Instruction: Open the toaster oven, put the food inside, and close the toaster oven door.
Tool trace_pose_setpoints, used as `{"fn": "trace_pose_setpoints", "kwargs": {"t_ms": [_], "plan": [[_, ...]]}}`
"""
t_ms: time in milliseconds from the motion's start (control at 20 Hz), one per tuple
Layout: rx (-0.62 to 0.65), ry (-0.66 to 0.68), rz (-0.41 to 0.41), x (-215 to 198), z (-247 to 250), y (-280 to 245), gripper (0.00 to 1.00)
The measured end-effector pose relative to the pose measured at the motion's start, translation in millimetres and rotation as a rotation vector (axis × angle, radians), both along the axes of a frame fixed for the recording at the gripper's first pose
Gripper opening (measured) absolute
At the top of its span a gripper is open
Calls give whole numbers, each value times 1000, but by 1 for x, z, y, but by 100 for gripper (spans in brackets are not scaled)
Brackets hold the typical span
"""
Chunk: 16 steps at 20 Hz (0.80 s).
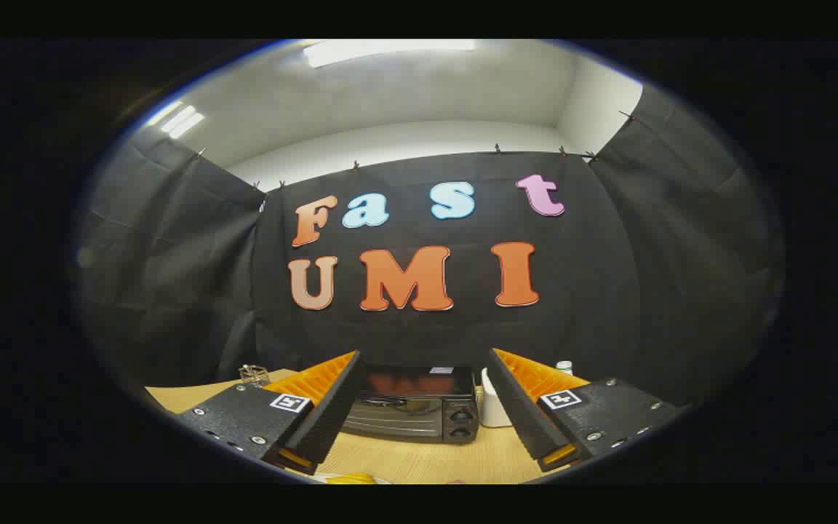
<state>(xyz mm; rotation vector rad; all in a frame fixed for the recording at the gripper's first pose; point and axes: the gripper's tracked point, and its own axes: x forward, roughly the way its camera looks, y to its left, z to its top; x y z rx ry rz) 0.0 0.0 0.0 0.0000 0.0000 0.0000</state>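
2 fingers are spreading wide as the tool (423, 407) is facing the toaster oven (413, 413).
The toaster oven is sitting door-shut on the surface (419, 458), beyond the fingers; I'd approach the door's top edge squarely.

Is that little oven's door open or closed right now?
Closed. The toaster oven door stands flush against its front, beyond the open gripper, whose fingers hold nothing.

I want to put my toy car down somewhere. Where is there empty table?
Bare wooden table lies between the open gripper fingers, in front of the closed toaster oven. Another free patch sits beside the small wire thing. It is crowded right of the oven, where a white container stands close.
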Motion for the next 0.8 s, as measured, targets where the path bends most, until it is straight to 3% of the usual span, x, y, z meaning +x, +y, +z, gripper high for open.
{"fn": "trace_pose_setpoints", "kwargs": {"t_ms": [800], "plan": [[19,46,12,5,-18,9,99]]}}
